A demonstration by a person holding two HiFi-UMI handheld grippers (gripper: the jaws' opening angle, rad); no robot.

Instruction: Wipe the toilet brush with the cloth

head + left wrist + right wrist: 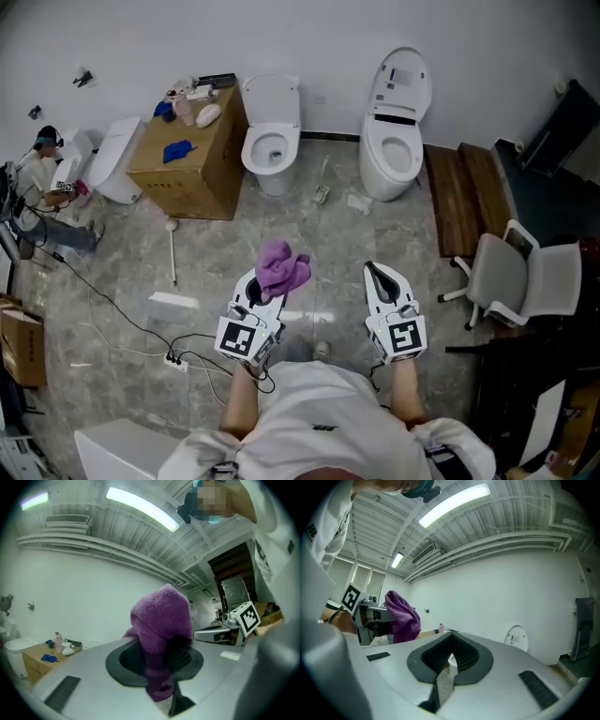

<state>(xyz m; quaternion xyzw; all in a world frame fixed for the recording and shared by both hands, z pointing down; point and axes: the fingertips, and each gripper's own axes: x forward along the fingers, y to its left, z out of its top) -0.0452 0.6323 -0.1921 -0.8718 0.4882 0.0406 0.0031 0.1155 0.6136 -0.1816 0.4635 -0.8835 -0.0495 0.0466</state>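
L tool: left gripper (165, 657), smooth grey shell, dark ribbed pads clamped tight on the cloth.
Cloth: cloth (161, 616) is purple terry, fuzzy, bunched into a rounded lump that stands up out of the jaws; one fold hangs below the pads.
R tool: right gripper (450, 644), same grey shell, ribbed pads drawn together to a thin slit w/ nothing gripped. It is held beside the left one, apart from it, above the floor.
Holder: person (323, 422) in a white top, forearms reaching out to both tools.
Task item: toilet brush (172, 251), a thin white handle w/ a small round head. It lies flat on the floor just in front of the box, well off to the left of both grippers, touching neither.
Floor: floor (309, 225) is grey mottled stone-look tile w/ a slight sheen; a white power strip (174, 357) w/ a black cable lies near the left gripper.
Box: cardboard box (192, 178), brown, against the wall; a blue rag (176, 150) & small bottles sit on top.
Toilets: both white ceramic. First toilet (271, 131) w/ open bowl is just beside the box; second toilet (394, 141) w/ lid up is to its right.
Btwn toilets: stick-like thing (322, 187) on the floor, too small to tell what.
Right side: brown wood planks (464, 192) on the floor; white swivel chair (520, 277) nearer.
Left edge: second person (42, 173) seated low by another white fixture (114, 159).
Room: wall (141, 37) plain white; long strip light (454, 503) on a ribbed ceiling.
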